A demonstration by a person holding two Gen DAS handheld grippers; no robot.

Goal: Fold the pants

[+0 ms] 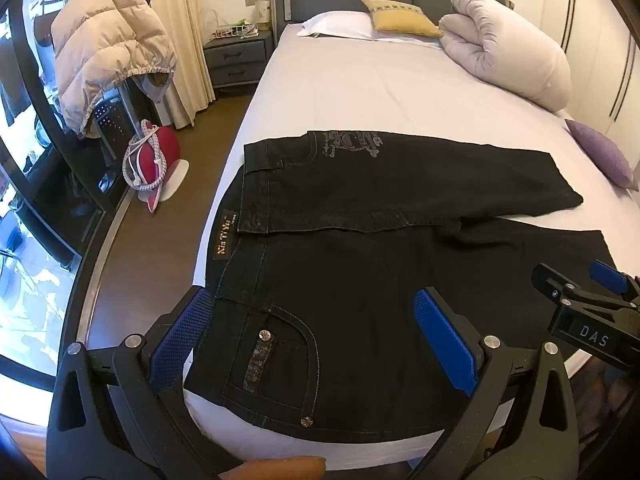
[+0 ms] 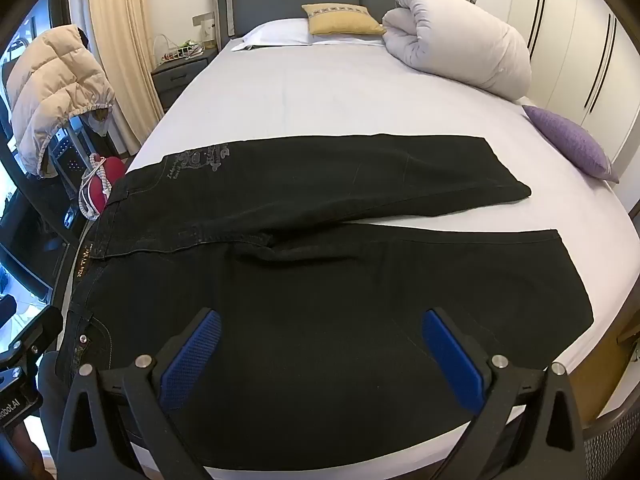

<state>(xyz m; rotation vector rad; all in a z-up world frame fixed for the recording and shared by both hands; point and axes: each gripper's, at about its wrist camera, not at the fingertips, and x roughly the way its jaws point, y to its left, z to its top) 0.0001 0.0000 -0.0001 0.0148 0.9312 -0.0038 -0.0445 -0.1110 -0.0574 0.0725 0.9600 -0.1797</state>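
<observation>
Pants: black jeans (image 1: 360,248) lie flat on the bed (image 1: 360,88), spread across its foot end, waistband toward the bed's left edge and legs running toward the right edge.
Far leg: it lies toward the headboard side, with a grey print (image 1: 352,142) near the hip; its hem (image 2: 508,168) stops short of the right edge.
Near leg: it lies along the foot edge of the bed, with the hem (image 2: 572,272) toward the right corner; the two legs part in a narrow V from the crotch.
Waistband: a gold-lettered label (image 1: 221,240) sits at the waist, close to the left edge; a pocket with metal studs (image 1: 276,352) is nearest the foot edge.
Left gripper (image 1: 316,344): fingers wide apart, holding nothing, poised above the pocket and hip area at the foot-left corner; I cannot tell whether the pads (image 1: 444,344) touch the cloth.
Right gripper (image 2: 320,356): fingers wide apart, holding nothing, over the thigh of the near leg by the foot edge; contact with the cloth cannot be told.
Bed: pale sheet, with a white pillow (image 1: 340,24) and a yellow cushion (image 1: 400,16) at the headboard, a rolled white duvet (image 1: 508,48) at the head-right corner, and a purple cushion (image 2: 568,140) at the right edge.
Beside bed: a grey nightstand (image 1: 236,58) by the head-left corner, and a beige puffer jacket (image 1: 108,48) draped over a rack.
</observation>
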